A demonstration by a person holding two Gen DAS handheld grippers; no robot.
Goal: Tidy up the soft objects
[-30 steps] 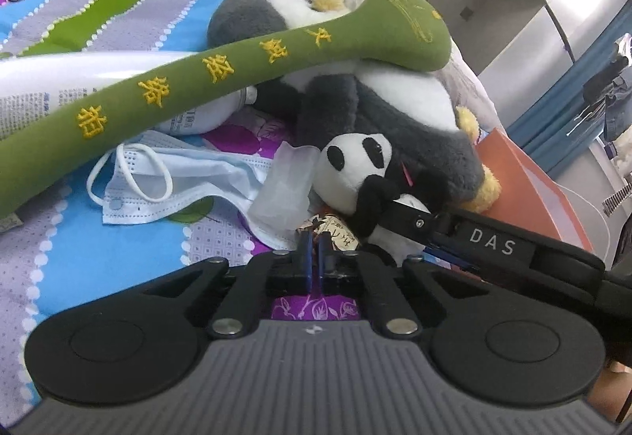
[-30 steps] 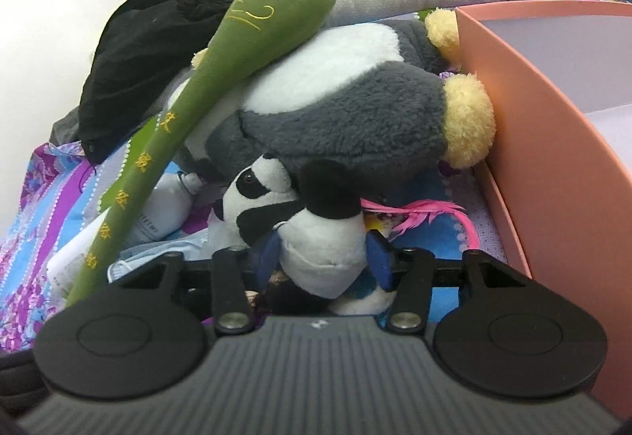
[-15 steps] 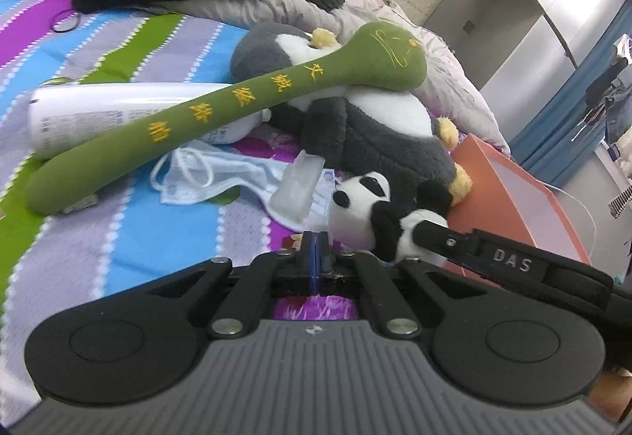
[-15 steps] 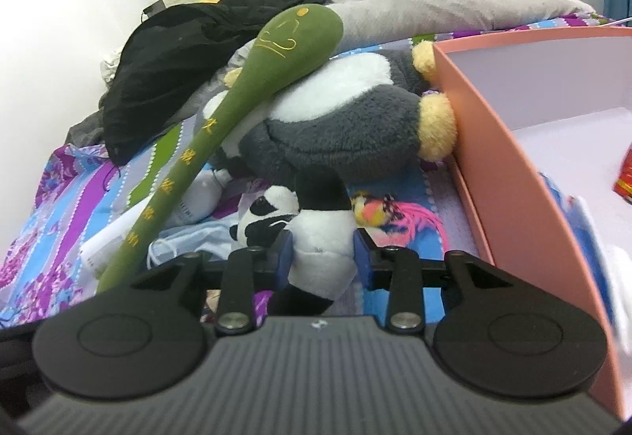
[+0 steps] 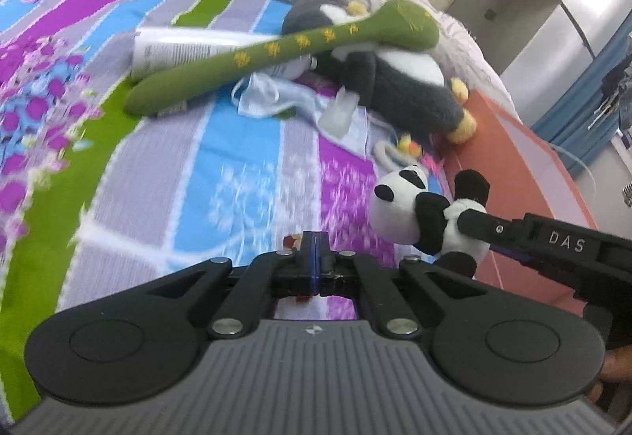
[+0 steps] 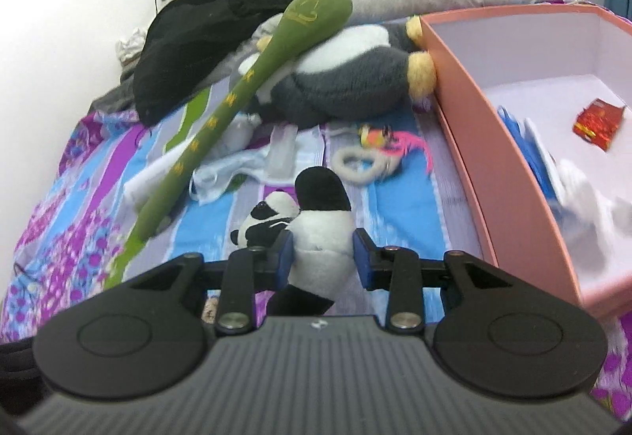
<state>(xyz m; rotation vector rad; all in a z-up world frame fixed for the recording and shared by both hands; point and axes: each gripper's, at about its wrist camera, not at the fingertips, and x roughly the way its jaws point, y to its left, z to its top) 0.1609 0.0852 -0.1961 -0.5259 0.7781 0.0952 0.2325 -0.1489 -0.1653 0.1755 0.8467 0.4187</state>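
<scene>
The right gripper [image 6: 323,253] pinches the small panda [image 6: 312,229] by its soft body above the bed [image 6: 399,206], just left of the pink box [image 6: 466,135]. The left gripper [image 5: 315,257] is pressed together, seemingly on a small scrap I cannot identify. Because the plush squashes, the panda may slip out before the box, and farther away the green plush stick [image 6: 237,99] on the big penguin [image 6: 347,79] may roll.

A black-and-white panda [image 6: 316,237] is set against a bedsheet [image 5: 166,174] striped in purple, blue, grey and green with white florals. A green club [image 5: 276,52] carries yellow characters; the penguin [image 6: 343,79] is grey and white with yellow feet; the box [image 6: 493,143] is salmon-pink outside, pale lilac within.
</scene>
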